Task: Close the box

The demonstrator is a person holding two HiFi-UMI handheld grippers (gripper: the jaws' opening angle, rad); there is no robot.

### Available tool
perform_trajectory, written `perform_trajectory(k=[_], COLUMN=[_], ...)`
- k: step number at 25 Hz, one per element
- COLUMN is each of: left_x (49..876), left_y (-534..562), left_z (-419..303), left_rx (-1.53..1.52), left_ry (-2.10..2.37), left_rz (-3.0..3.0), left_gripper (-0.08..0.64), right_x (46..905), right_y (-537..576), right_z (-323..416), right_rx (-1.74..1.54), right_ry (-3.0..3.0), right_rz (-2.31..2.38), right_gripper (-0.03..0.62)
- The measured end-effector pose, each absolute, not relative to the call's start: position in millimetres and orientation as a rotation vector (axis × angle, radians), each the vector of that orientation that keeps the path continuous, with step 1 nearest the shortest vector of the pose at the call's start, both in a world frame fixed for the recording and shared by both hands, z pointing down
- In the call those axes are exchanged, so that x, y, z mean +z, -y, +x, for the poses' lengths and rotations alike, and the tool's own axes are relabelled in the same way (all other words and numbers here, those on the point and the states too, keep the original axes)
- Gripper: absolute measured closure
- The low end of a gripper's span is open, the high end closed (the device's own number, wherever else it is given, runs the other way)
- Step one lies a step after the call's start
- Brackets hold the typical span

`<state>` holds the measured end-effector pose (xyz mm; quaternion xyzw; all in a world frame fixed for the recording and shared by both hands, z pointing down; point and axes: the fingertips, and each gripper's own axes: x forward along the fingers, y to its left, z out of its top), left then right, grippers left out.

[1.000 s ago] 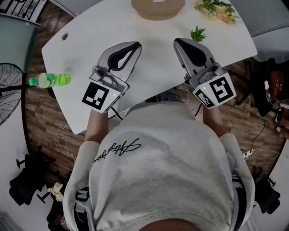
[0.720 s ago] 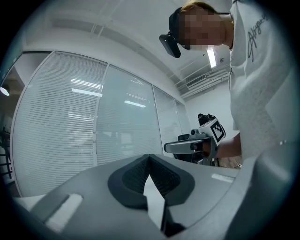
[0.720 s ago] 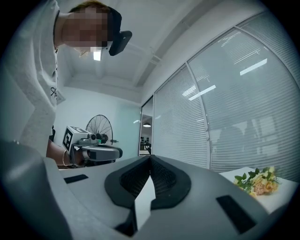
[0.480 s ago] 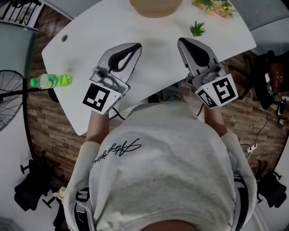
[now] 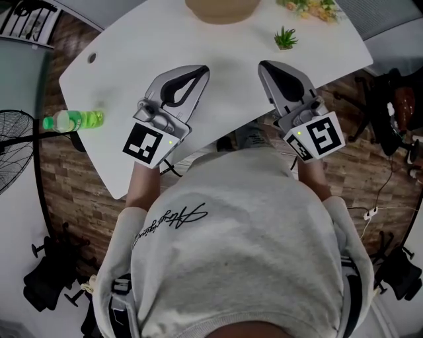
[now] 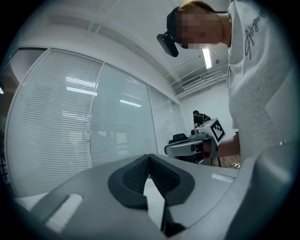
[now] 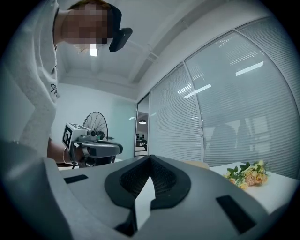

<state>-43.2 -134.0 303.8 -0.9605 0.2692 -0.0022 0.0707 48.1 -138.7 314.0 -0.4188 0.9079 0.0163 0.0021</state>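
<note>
A tan box [image 5: 221,8] sits at the table's far edge, cut off by the top of the head view; whether it has a lid I cannot tell. A sliver of the box [image 7: 199,163] shows behind the right gripper's jaws. My left gripper [image 5: 201,68] hovers over the white table [image 5: 125,46], shut and empty, well short of the box. To its right my right gripper [image 5: 262,65] is also shut with nothing in it. Both point level, side by side. In their own views the left gripper [image 6: 149,157] and right gripper [image 7: 150,157] have jaws pressed together.
A small green plant [image 5: 285,38] stands just beyond the right gripper, and a flower bunch [image 5: 312,8] lies at the far right corner. A green bottle [image 5: 73,120] is at the table's left edge, with a fan [image 5: 12,153] on the floor beside it.
The right gripper has drawn back a little from the plant toward the person. The left gripper has stayed in place. Both pairs of jaws remain shut.
</note>
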Motion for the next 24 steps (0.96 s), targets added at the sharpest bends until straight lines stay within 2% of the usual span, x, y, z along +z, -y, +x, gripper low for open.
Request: perform_trajectory(k=[24], left_x=[302], left_y=[172], left_z=[-18], left_rx=[-0.018], left_ry=[-0.852], left_rz=[-2.876], left_gripper=[0.560], right_x=[322], right_y=[176], right_z=[73], right_rx=[0.019], right_ry=[-2.872], right_rz=[-1.280], right_gripper=[0.592])
